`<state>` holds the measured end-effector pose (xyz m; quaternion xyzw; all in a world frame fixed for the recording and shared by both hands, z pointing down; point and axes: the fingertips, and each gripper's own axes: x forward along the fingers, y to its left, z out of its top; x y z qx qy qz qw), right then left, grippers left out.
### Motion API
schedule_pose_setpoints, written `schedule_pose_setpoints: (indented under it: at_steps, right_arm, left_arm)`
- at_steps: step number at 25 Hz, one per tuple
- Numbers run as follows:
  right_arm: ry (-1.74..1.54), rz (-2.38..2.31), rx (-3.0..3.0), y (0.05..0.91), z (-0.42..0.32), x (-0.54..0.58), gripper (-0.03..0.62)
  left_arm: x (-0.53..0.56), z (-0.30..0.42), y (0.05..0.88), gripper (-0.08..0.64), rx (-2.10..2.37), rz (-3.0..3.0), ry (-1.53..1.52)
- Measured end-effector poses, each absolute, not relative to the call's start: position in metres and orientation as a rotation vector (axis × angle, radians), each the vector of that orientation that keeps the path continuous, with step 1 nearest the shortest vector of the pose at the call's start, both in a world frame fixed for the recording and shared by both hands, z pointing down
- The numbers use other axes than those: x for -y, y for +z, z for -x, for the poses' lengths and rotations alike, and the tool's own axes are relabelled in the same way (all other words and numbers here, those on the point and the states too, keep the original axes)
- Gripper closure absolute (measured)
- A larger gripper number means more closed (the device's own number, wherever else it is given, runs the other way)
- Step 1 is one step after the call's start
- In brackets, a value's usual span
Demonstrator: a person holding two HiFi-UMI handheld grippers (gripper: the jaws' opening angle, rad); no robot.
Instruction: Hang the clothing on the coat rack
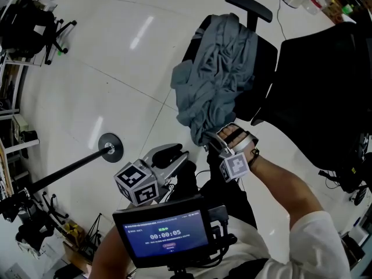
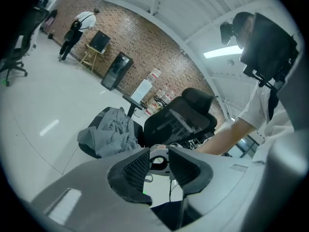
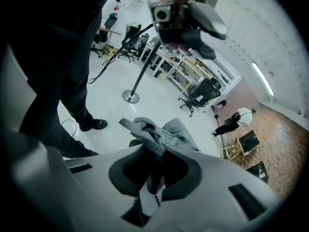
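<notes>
A grey-blue garment [image 1: 218, 74] lies bunched over the seat and back of a black office chair [image 1: 264, 68]. My right gripper [image 1: 214, 140] is at the garment's near lower edge, shut on a fold of the cloth. In the right gripper view that grey cloth [image 3: 149, 134] is pinched between the jaws of the right gripper [image 3: 157, 167]. My left gripper [image 1: 174, 153] hovers left of it, apart from the cloth, jaws open with nothing between them. In the left gripper view the garment [image 2: 108, 132] lies beyond the left gripper [image 2: 159, 162]. The coat rack's pole and round base [image 1: 110, 147] stand to the left.
A second black chair [image 1: 325, 80] stands right of the garment's chair. A small screen [image 1: 165, 231] sits at my chest. Another office chair [image 1: 35, 28] and shelving line the far left. The coat rack pole [image 3: 140, 66] rises from the floor behind the garment. A person [image 2: 77, 30] stands far off.
</notes>
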<state>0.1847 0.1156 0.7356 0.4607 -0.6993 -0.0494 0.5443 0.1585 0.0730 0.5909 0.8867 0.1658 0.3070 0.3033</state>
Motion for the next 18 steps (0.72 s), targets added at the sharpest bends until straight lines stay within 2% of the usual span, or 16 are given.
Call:
schedule_pose_setpoints:
  at_steps: [4,18]
  right_arm:
    - [-0.073,-1.21,1.657,0.71,-0.197,-0.119,0.558]
    - [-0.01,-1.435,1.659,0.65,-0.229,-0.128,0.558]
  left_arm:
    - [-0.072,-0.169,0.599,0.394,-0.488,-2.409,0.869]
    - [-0.091,-0.191,0.586,0.385,-0.523,-2.441,0.823]
